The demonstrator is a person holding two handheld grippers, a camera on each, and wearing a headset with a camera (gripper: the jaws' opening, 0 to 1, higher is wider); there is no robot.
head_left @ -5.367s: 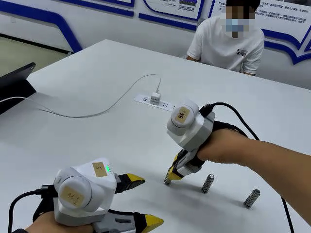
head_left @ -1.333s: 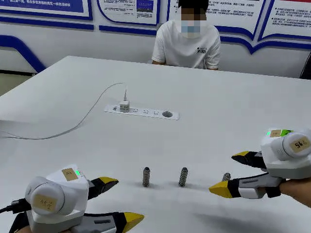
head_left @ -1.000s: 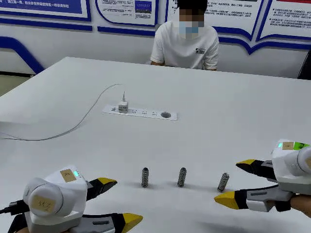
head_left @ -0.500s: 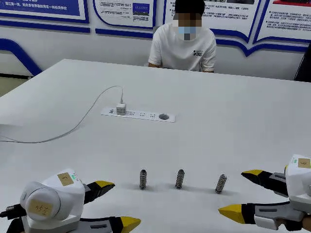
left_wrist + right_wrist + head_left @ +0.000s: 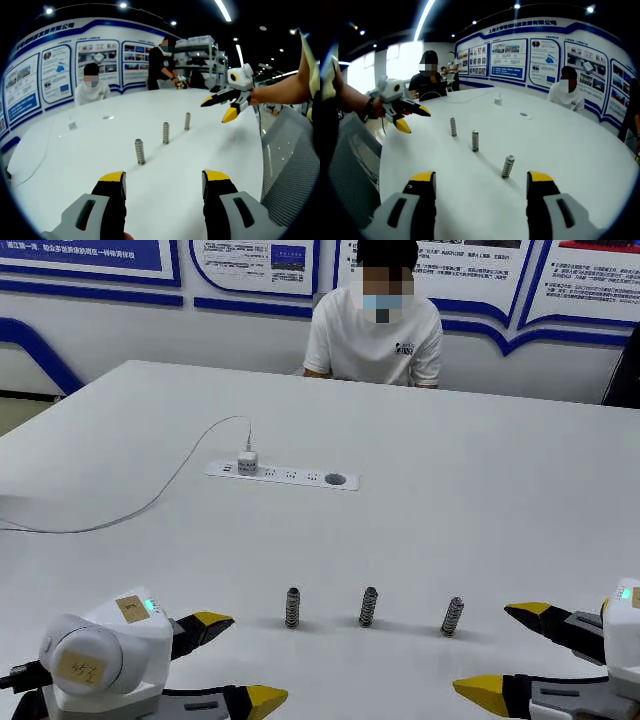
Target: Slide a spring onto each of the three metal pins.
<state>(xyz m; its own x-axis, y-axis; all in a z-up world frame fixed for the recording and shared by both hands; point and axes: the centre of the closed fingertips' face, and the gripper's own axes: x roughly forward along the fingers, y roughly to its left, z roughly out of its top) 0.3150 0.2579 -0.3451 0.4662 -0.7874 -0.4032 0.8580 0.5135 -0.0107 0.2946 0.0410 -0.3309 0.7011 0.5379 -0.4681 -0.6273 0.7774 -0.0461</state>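
While both grippers hover by the tabletop's [image 5: 480,500] near edge, three springs stand upright in a row between them, apart from one another: the left spring [image 5: 293,607], the middle spring [image 5: 368,606] and the right spring [image 5: 453,615]. Whether a pin runs through each is too small to tell. The left gripper [image 5: 240,660] has its yellow-tipped jaws spread wide and empty, and so does the right gripper [image 5: 500,648]. Toward the middle lies a power strip [image 5: 283,474] with a charger [image 5: 247,462] plugged in. A person [image 5: 372,330] sits at the far edge.

Three upright springs [image 5: 475,140] in a row on the table [image 5: 580,150], beyond the wide-apart jaws of the right gripper [image 5: 481,178]
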